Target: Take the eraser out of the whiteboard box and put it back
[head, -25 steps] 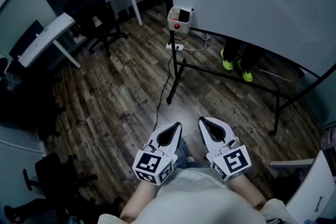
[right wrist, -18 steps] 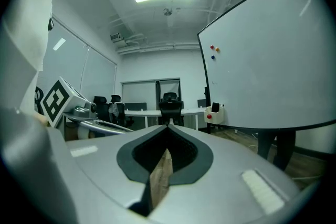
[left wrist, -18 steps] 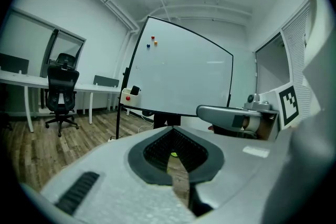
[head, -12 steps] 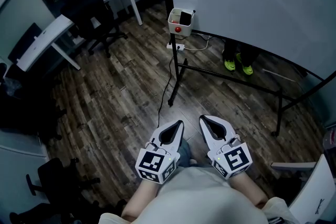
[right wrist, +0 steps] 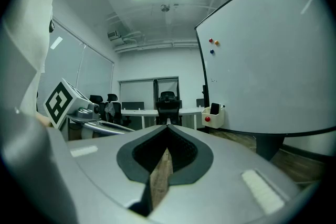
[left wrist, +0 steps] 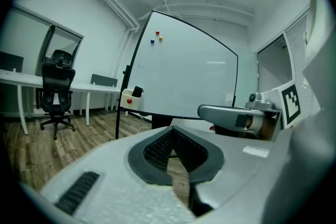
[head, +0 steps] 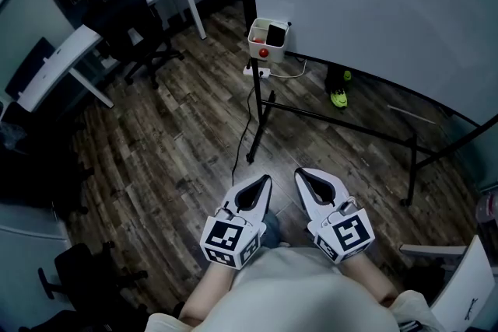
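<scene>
Eraser [head: 275,34]: dark block standing upright in the white box [head: 255,35] hung at the whiteboard's [head: 373,4] left edge, twelve o'clock from both tongs, well apart. Judged light, stiff in the body with a soft felt face, not fragile; best pinched across the exposed top end. Box holds nothing else visible; a red round thing [head: 264,53] sits on its front wall, six o'clock of the eraser. Left gripper [head: 264,183] closed, empty. Right gripper [head: 300,176] likewise closed, empty.

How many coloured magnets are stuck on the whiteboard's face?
3: a red magnet, an orange magnet and a blue magnet, clustered high near the whiteboard's left edge.
</scene>
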`<state>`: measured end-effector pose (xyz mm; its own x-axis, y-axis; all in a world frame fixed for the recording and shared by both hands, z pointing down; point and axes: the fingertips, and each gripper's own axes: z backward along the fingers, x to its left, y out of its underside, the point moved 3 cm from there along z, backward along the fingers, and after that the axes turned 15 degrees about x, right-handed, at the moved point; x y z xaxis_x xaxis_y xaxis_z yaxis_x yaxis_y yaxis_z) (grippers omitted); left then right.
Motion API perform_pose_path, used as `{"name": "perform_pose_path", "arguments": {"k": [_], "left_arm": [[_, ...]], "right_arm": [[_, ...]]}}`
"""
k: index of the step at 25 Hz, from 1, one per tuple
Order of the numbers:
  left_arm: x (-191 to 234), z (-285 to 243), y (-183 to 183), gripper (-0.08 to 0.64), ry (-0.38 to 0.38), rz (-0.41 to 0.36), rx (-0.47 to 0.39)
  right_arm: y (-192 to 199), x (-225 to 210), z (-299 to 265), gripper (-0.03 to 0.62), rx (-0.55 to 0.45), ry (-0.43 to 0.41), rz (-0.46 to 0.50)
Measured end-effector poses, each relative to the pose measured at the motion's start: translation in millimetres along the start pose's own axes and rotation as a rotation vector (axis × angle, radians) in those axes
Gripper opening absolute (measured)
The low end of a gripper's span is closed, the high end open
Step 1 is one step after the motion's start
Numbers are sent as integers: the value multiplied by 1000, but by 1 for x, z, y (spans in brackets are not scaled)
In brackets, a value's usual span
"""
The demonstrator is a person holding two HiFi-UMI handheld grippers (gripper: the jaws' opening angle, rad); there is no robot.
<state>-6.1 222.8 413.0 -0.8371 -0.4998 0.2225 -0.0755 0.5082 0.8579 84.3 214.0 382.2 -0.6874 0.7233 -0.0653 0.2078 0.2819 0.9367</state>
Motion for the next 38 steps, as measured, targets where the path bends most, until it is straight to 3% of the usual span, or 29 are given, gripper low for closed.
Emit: {"name": "perform_pose_path", "arguments": {"k": [38], "left_arm": [[148, -75, -96, 5, 81, -24, -2]], "right_arm": [[-75, -69, -151, 5, -9, 88, -5]]}}
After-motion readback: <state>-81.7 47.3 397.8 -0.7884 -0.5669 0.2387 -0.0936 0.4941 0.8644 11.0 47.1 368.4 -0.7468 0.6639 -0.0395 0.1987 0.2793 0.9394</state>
